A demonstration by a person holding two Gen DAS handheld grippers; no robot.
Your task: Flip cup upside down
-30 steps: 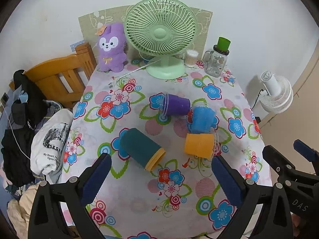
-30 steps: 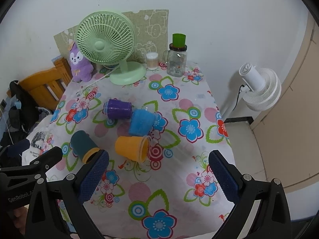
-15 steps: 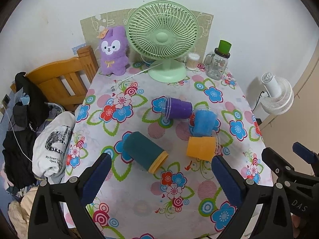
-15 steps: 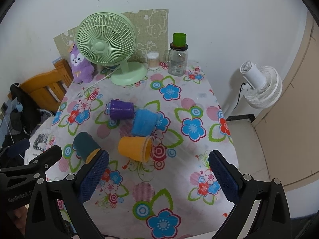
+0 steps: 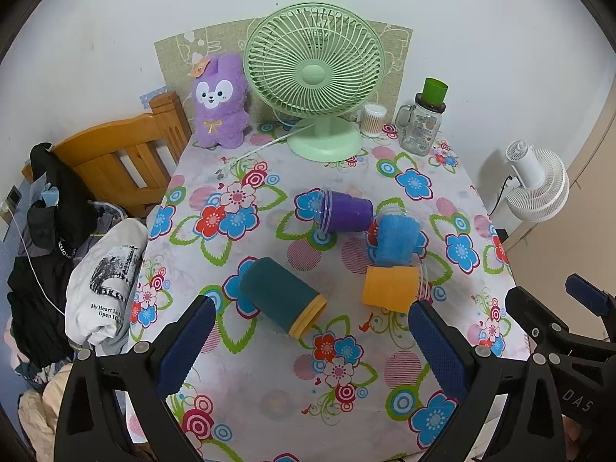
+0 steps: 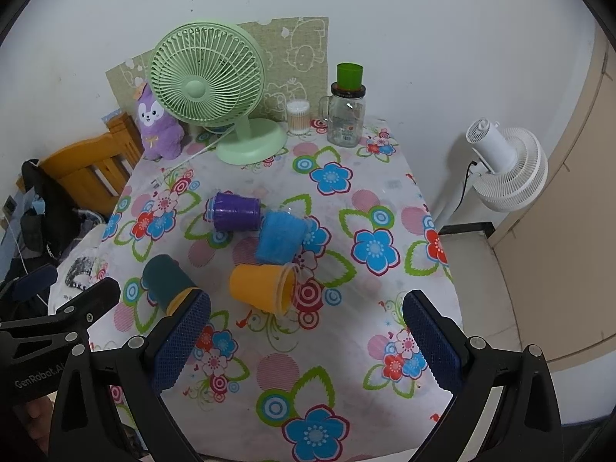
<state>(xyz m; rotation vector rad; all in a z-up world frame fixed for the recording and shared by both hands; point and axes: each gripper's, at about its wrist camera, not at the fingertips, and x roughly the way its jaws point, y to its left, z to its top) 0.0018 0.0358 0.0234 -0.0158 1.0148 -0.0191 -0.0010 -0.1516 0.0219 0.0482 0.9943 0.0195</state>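
Four cups lie toppled mid-counter (image 5: 269, 392). The teal cup (image 5: 281, 297) has its yellow rim toward the near right; the orange cup (image 6: 261, 287) mouths right, the purple cup (image 5: 344, 215) left, and the blue cup (image 6: 281, 236) lies lengthwise away. Both the left tongs (image 5: 308, 350) and right tongs (image 6: 306, 340) hang spread wide, gripping nothing (one reads "GenRobot", the other "DAS"). A folded shirt (image 5: 102, 288) reads "My Heart".

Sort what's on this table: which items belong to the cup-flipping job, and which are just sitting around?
Job: teal cup, orange cup, blue cup, purple cup, all lying on their sides.

Bystanders: green fan, plush toy, glass jar, cotton swab tub, white fan.
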